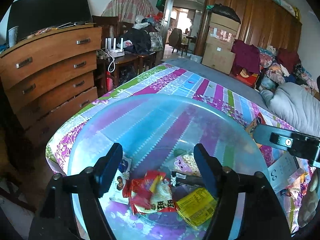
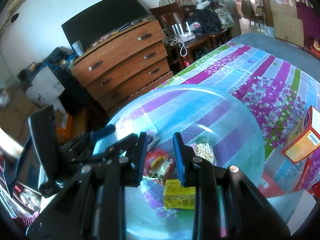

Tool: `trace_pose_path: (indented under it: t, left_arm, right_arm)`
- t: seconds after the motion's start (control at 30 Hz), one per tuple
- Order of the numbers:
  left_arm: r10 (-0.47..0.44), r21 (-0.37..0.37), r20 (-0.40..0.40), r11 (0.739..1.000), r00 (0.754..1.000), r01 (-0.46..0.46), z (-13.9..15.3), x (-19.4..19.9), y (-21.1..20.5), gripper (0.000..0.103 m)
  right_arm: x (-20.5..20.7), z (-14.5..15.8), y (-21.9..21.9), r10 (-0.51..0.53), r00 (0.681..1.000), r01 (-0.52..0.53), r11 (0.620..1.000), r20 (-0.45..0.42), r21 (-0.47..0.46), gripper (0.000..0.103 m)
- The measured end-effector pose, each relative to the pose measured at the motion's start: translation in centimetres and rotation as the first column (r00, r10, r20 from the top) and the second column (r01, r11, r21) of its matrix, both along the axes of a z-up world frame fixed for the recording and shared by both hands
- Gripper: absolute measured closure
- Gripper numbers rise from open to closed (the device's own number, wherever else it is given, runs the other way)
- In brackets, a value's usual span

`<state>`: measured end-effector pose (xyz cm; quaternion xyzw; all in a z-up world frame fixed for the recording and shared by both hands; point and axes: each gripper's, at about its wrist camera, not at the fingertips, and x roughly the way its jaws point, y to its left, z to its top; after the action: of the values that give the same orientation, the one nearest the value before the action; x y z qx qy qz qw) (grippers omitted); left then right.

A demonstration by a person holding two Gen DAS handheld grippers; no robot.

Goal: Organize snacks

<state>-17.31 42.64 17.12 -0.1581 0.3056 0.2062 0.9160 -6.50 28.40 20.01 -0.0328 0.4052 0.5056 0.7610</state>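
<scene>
1. Bedding in bright stripes (image 1: 210,92) bore a clear basin (image 1: 96,120) holding snack packets (image 1: 160,196).
2. Both the left gripper (image 1: 158,170) and right gripper (image 2: 159,156) were seen spread, empty.
3. Unsorted boxes (image 2: 302,140) nearby could be knocked off; the light basin could be tipped by a careless reach.

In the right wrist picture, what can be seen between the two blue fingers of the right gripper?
Between the right gripper fingers shows a red snack packet lying in the clear basin; nothing is gripped.
</scene>
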Motion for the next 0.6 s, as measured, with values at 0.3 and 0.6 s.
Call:
trace_pose_path:
  t: [0.3, 0.6]
  left_arm:
    - [0.008, 0.017, -0.009, 1.0, 1.0, -0.007, 0.5, -0.2, -0.7, 0.025]
    - [-0.019, 0.066, -0.011, 0.998, 1.0, 0.02, 2.3, 0.3, -3.3, 0.025]
  right_arm:
    - [-1.3, 1.2, -2.7, -0.022, 1.0, 0.022, 0.998, 0.002, 0.056, 0.042]
    - [-3.0, 2.0, -6.8, -0.039, 0.999, 0.037, 0.995, 0.013, 0.091, 0.035]
